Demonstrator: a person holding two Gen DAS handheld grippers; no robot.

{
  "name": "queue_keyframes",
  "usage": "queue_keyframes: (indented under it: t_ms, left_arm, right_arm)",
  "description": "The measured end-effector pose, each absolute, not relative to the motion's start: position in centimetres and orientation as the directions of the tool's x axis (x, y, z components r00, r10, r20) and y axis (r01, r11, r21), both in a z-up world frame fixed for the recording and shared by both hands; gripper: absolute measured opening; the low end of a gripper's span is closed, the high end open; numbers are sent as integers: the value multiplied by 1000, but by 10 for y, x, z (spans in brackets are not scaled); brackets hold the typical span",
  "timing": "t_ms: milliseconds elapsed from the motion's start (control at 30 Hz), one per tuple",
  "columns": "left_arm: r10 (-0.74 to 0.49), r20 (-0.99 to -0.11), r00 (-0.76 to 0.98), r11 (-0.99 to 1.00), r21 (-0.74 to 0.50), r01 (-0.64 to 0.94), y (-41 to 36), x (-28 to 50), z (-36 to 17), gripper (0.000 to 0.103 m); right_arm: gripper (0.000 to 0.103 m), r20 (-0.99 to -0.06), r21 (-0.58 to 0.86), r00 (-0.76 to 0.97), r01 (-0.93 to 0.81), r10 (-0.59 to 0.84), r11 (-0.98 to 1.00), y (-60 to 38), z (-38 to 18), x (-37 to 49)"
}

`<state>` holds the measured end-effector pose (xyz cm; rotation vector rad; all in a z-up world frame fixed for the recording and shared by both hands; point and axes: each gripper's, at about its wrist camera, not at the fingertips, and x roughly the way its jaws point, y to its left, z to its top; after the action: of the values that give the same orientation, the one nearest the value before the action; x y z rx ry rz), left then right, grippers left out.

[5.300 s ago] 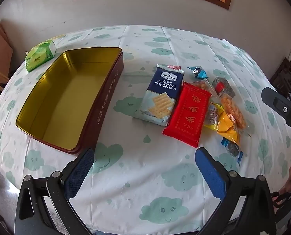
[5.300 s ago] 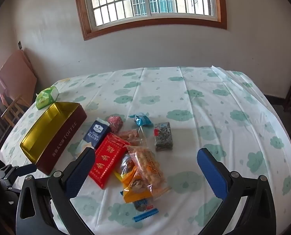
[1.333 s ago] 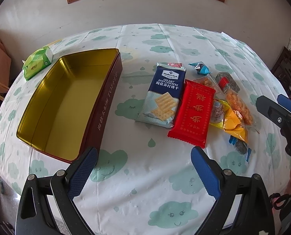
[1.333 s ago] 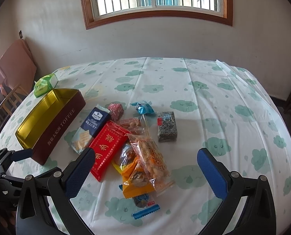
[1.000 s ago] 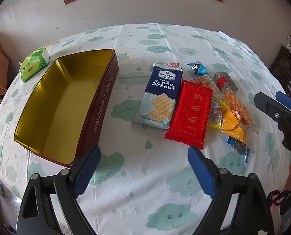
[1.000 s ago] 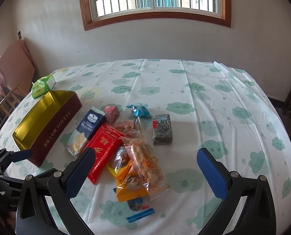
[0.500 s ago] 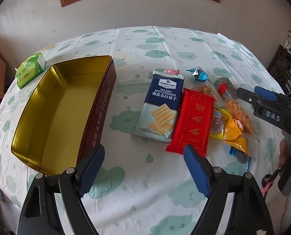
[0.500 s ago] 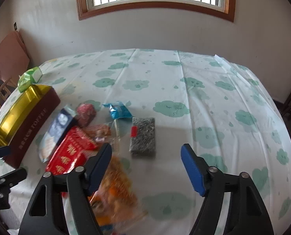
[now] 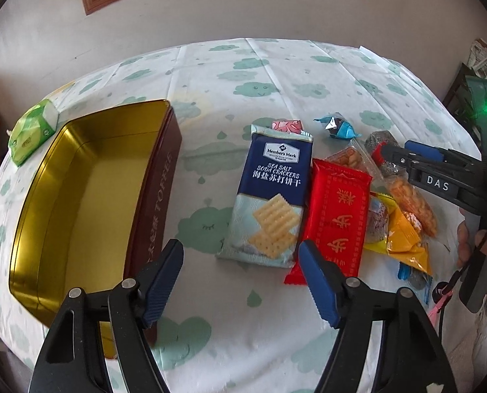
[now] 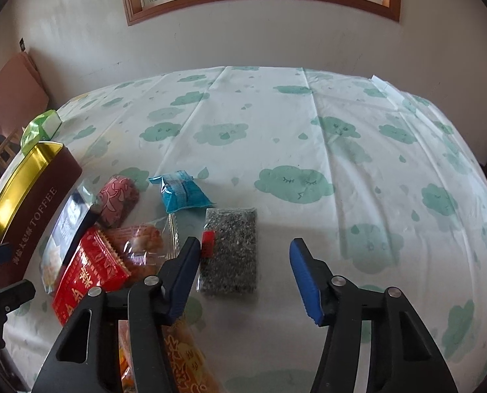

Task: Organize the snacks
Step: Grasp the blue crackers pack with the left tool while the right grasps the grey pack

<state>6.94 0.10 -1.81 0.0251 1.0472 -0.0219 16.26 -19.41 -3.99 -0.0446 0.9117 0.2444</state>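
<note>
An open toffee tin (image 9: pixel 79 196) with a gold inside stands at the left; it also shows in the right wrist view (image 10: pixel 30 203). Snacks lie in a heap to its right: a blue cracker pack (image 9: pixel 272 196), a red packet (image 9: pixel 335 216), a blue candy (image 9: pixel 338 129), orange and yellow bags (image 9: pixel 403 229). My left gripper (image 9: pixel 241 276) is open and empty, just short of the cracker pack. My right gripper (image 10: pixel 243 281) is open and empty, low over a grey speckled bar (image 10: pixel 230 249). A blue candy (image 10: pixel 181 195) and a pink wrapped sweet (image 10: pixel 119 199) lie beyond it.
A green tissue pack (image 9: pixel 30 131) lies behind the tin near the table's left edge. The cloud-print tablecloth (image 10: pixel 341 163) covers the round table. A wooden chair (image 10: pixel 10 104) stands at the far left. The right gripper's body (image 9: pixel 440 177) reaches over the snack heap.
Both grippers have moved forward and down toward the snacks and have narrowed their jaws. The right gripper has come in over the heap to the grey bar.
</note>
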Motion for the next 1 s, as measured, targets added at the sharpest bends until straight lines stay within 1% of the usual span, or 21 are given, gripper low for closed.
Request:
queue_keyframes:
  t_ms: [100, 133, 167, 300, 500, 767, 1000]
  left_arm:
    - [-30, -869, 494, 999, -4, 53, -1, 77, -20, 69]
    - [-37, -870, 491, 998, -7, 63, -2, 79, -21, 69]
    - [-40, -872, 488, 997, -6, 71, -4, 82, -23, 69]
    - [-43, -875, 483, 995, 6, 99, -8, 92, -26, 69]
    - [-68, -885, 461, 992, -9, 128, -8, 106, -31, 69]
    - [-112, -885, 453, 987, -47, 153, -6, 121, -34, 70]
    - [-127, -889, 440, 983, -53, 177, 0, 122, -35, 69]
  right_arm:
    - [46, -789, 87, 576, -240, 214, 967, -194, -43, 165]
    - [40, -788, 93, 574, -243, 220, 966, -194, -44, 166]
    - [37, -790, 95, 571, -245, 223, 965, -194, -45, 166]
    - [37, -788, 80, 581, -235, 206, 969, -197, -47, 164]
    - [37, -788, 69, 592, -190, 170, 979, -217, -46, 156]
    - [37, -790, 116, 587, -138, 176, 984, -239, -50, 144]
    - [37, -783, 72, 606, -138, 141, 988, -234, -51, 140]
